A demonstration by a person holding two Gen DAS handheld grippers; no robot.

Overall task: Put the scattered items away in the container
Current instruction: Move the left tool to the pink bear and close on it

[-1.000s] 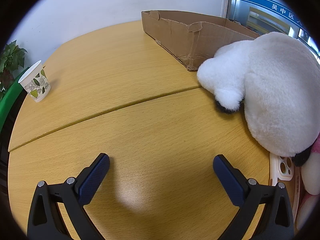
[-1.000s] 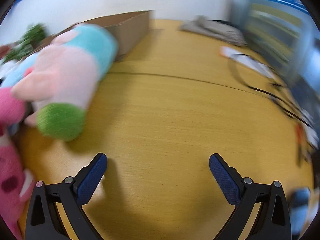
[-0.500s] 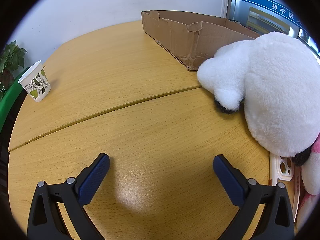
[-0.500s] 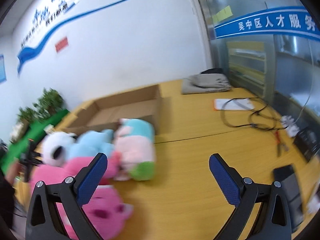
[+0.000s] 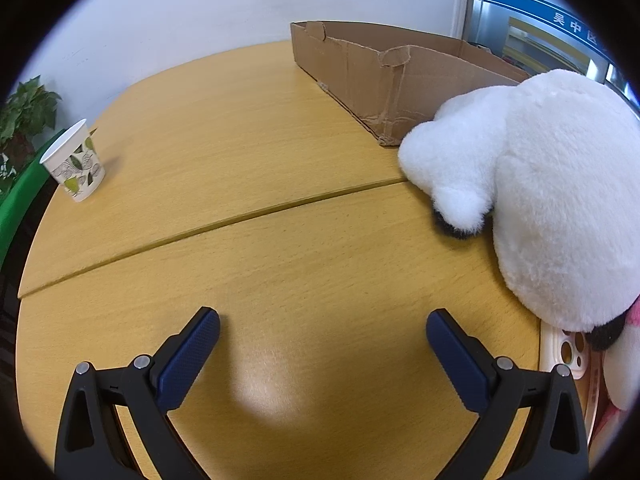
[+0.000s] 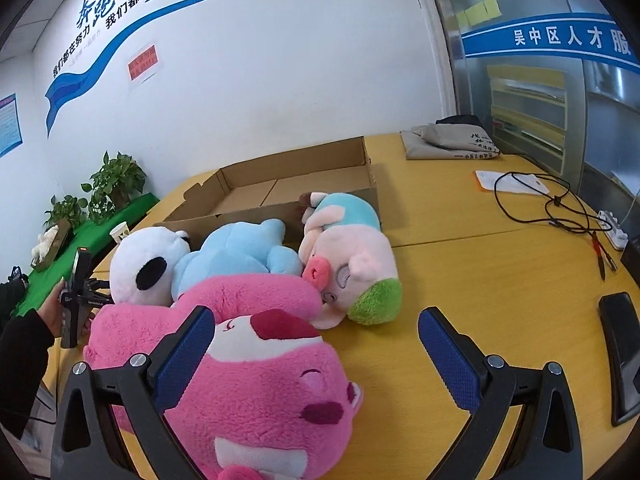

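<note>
**Inspector A:** Four plush toys are found bunched on the table (image 6: 460, 280), just in front of the cardboard box (image 6: 296, 184), which lies empty. The pink plush (image 6: 256, 384) is nearest, under the right gripper (image 6: 316, 340); behind it lie the blue plush (image 6: 236, 256), the panda plush (image 6: 140, 268) and the pig plush (image 6: 352, 264), the last pressed against the box wall. All are judged light, soft and compressible, not fragile and not slippery. A grip across a narrow part, such as a limb or an ear, is advised, since the bodies look broad for the jaws.

**Inspector B:** And the jaws?

**Inspector A:** Both sets are spread wide and nothing is held. The left gripper (image 5: 322, 332) is placed low over bare table, with the panda plush (image 5: 552, 208) at its right edge and the box (image 5: 384, 80) beyond.

**Inspector B:** Changes against the earlier frames?

**Inspector A:** The left view is unchanged. The right view has been swung up from a low, blurred look at the table and is now steadied over the pink plush, with the whole pile and the box interior brought into sight.
</note>
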